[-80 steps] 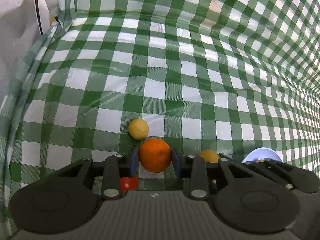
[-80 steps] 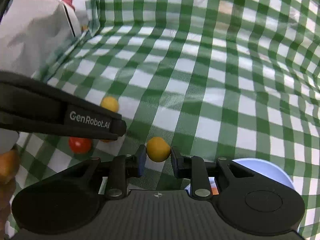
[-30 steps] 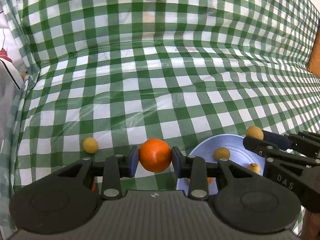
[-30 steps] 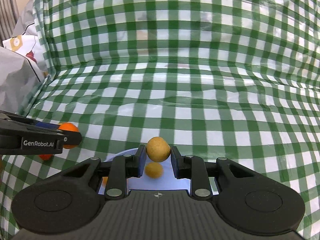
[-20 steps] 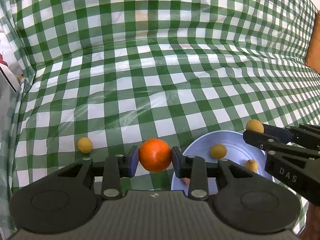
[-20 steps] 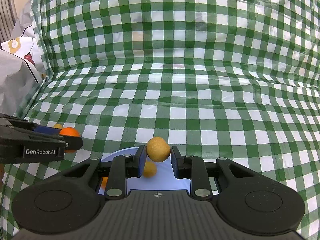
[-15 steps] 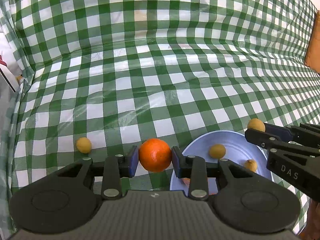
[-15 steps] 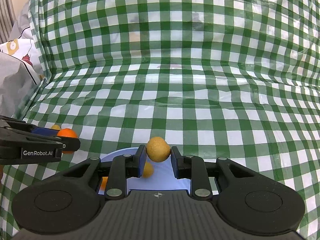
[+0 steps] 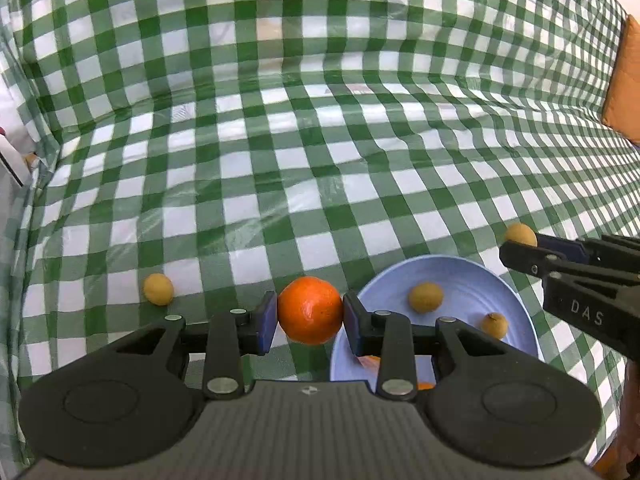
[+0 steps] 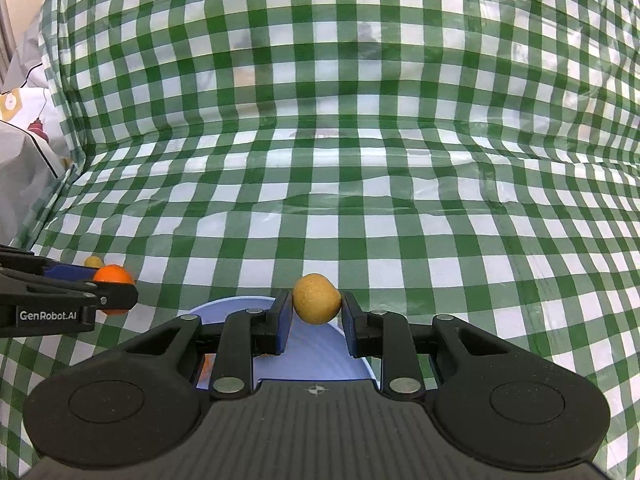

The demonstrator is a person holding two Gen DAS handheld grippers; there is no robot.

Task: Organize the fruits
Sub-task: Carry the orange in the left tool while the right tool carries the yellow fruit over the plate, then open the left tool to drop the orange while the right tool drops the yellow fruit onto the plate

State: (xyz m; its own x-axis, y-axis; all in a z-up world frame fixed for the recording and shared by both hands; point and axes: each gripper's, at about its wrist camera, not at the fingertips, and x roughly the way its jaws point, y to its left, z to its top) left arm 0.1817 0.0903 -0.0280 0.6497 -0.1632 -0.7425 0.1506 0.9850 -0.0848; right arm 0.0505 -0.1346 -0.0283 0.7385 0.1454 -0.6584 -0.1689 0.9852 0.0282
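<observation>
On the left of the left wrist view we see a small yellow fruit [image 9: 158,289] lying alone on the green checked cloth [image 9: 280,152]. Next comes our left gripper [image 9: 310,316], its blue pads clamped on an orange [image 9: 310,310] held clear of the cloth, just left of the blue plate [image 9: 468,276]. The gripper body covers the near part of the plate, so of the orange-coloured pieces [image 9: 372,360] there we glimpse only slivers and cannot tell what they are. Two small yellowish fruits [image 9: 425,297] sit in plain sight on the plate. At the right edge our right gripper [image 9: 520,240] enters side-on, cut off by the frame, with only the top of its fruit showing.

In the right wrist view the left gripper [image 10: 116,286] pokes in from the left, half hiding the orange [image 10: 112,274] and another yellow fruit [image 10: 94,261] behind it. Our right gripper [image 10: 317,304] is narrowly closed on a round yellow fruit [image 10: 317,298] above the plate [image 10: 236,305], most of which lies hidden beneath it.
</observation>
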